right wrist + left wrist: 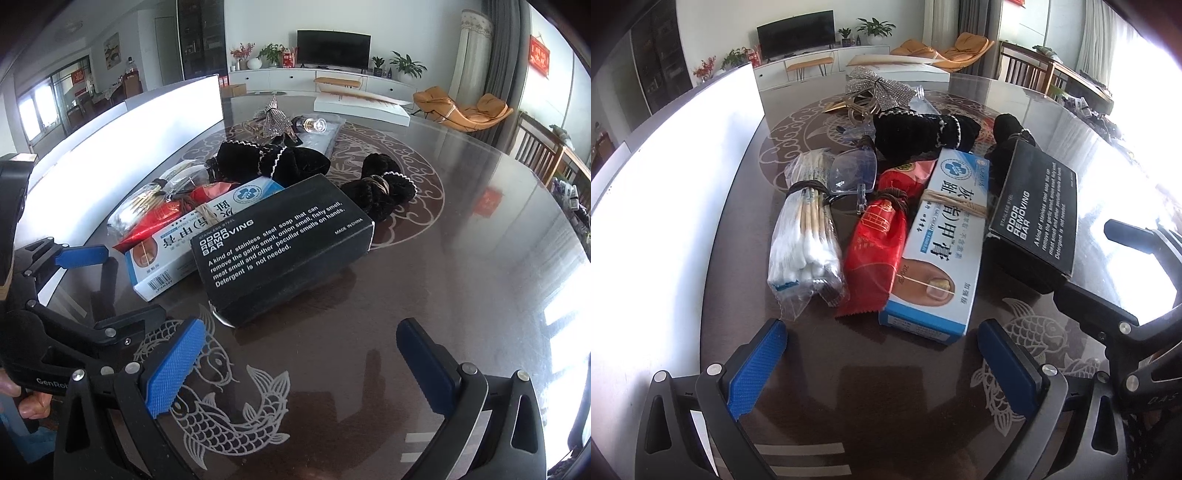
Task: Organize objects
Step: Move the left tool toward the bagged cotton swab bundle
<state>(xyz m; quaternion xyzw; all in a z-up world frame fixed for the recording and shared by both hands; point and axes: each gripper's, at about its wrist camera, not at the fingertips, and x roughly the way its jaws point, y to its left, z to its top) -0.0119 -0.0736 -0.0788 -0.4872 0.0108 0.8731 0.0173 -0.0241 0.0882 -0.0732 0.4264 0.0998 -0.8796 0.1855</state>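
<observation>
The black rectangular cardboard box printed "ODOR REMOVING BAR" (pixel 284 236) lies flat on the dark glossy glass-topped table with its white fish pattern (pixel 461 295), at twelve o'clock from the right gripper (pixel 299 365) and near it; I judge it stiff, fairly dense if the steel bar is inside, and smooth enough to slip, so the long side walls look the best place to pinch, not the printed top; its near corner looks scuffed, and may crush.

Touching it at its nine o'clock side is the white-and-blue ointment carton bound with twine (pixel 942 243), light and easily dented; beside that, further toward nine o'clock, lie the red crinkly foil sachet tied with brown cord (pixel 877 254) and the clear plastic bag of cotton swabs (pixel 805 240), both soft and slippery, best held at their ties; the clear-framed spectacles (pixel 853 173) behind them are fragile.

At twelve o'clock, beyond the cartons, sit the black velvet scrunchies with pale trim (pixel 273 162), limp and forgiving.

Both claws stand apart and hold nothing; the left gripper (pixel 882 362) faces the ointment carton at twelve o'clock.
</observation>
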